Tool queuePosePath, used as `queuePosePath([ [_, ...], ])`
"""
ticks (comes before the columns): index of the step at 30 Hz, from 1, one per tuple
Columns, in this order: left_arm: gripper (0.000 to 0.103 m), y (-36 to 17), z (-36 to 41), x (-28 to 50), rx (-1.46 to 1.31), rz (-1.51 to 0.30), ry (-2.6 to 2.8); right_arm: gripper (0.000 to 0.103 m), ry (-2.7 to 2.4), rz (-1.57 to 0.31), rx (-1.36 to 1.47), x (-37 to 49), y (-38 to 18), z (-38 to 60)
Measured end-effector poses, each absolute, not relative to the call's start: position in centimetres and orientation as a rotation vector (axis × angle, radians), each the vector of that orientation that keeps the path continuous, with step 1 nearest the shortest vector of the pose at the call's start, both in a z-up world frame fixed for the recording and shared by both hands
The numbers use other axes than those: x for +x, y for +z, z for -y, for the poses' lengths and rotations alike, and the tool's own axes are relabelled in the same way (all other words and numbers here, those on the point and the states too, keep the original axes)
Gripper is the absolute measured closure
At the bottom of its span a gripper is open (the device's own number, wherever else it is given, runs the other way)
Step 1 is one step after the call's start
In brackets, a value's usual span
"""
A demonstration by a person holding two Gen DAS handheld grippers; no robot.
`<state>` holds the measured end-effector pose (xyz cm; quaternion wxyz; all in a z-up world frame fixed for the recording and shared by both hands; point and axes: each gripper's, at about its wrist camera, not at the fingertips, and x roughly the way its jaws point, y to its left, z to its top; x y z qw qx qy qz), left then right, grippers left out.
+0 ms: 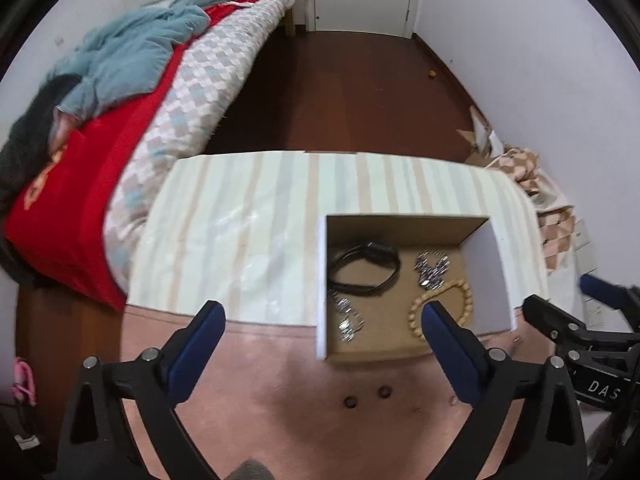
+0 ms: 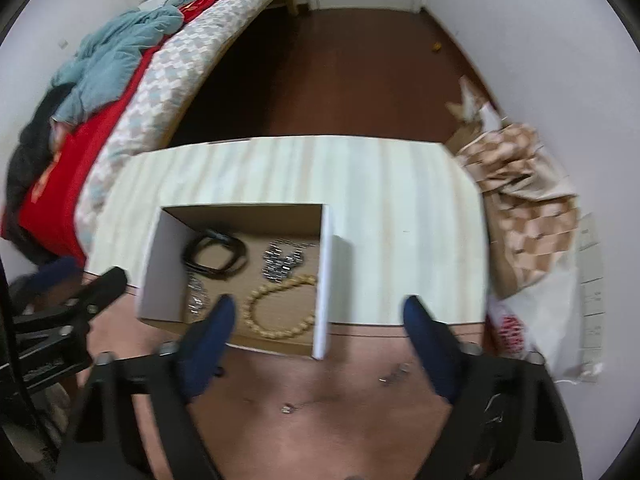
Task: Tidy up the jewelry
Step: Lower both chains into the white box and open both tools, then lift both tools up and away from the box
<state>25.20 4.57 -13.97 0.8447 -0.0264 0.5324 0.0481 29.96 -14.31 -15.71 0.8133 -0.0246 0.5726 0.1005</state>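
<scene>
An open cardboard box with white outer walls stands on the table; it also shows in the right wrist view. Inside lie a black band, a wooden bead bracelet, and silver chain pieces, with more silver pieces at the box's left. My left gripper is open and empty, above the box's near-left corner. My right gripper is open and empty, straddling the box's right wall. Small metal bits lie on the pink surface.
The box sits on a striped cloth over a pink tabletop. A bed with red and teal bedding stands at left. Checkered bags lie at right. Dark wood floor lies beyond the table.
</scene>
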Motion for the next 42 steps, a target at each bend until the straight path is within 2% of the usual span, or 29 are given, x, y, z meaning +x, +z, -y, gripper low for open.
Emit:
queuePosePath([
  [11,0.002,-12.4,-4.6,21.3,-0.043,-1.071,0.15,0.003,0.119,-1.14,-0.089,25.9,-14.0,14.5],
  [33,0.002,-1.5,-2.4,11.6,-0.051,-0.836,0.13,0.003,0.098,-0.878,-0.051,14.7,-1.4,16.3],
  [42,0.002,-1.3,-2.9,9.7,-0.087,-0.819,0.17,0.003,0.11,-0.836,0.008,12.1,1.1,17.6],
])
